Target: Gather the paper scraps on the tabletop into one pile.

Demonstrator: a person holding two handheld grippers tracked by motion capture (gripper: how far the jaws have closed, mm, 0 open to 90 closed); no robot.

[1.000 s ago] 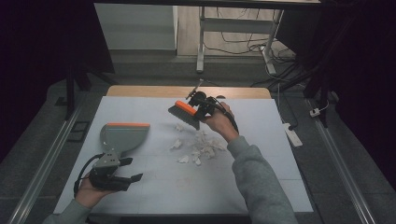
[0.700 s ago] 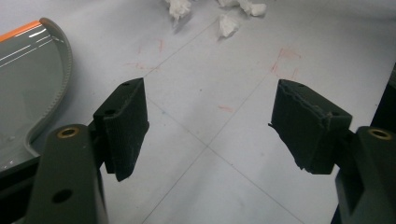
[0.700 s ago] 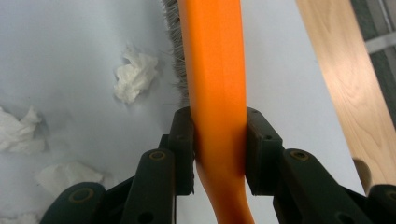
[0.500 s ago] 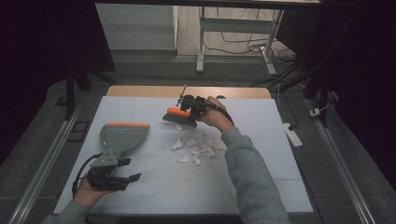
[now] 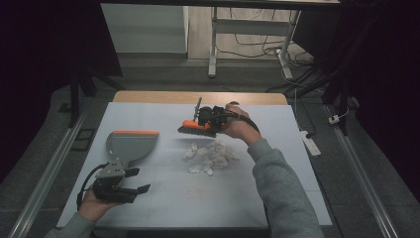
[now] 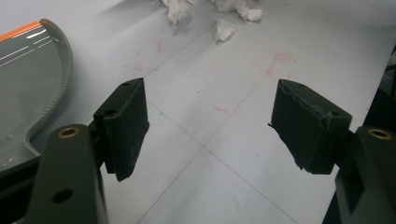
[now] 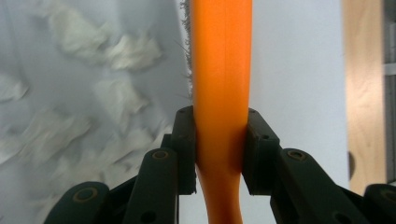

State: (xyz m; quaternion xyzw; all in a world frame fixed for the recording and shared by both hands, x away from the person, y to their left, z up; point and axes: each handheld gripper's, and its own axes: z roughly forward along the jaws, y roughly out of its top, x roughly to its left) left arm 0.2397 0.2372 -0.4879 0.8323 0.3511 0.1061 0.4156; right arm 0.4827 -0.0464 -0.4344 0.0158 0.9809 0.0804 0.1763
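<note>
Clamping the orange brush [image 7: 223, 70], right gripper [image 7: 218, 149]; left gripper [image 6: 210, 121] agape.

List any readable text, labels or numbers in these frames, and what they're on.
None readable.
Dustpan: no print that I can see.
Brush: plain orange, no print.
Table: faint red smudges, not characters.
Both grippers, left and right: no markings.

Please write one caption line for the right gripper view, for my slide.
Right tongs shut on the orange brush, held above paper scraps on the table.
</note>
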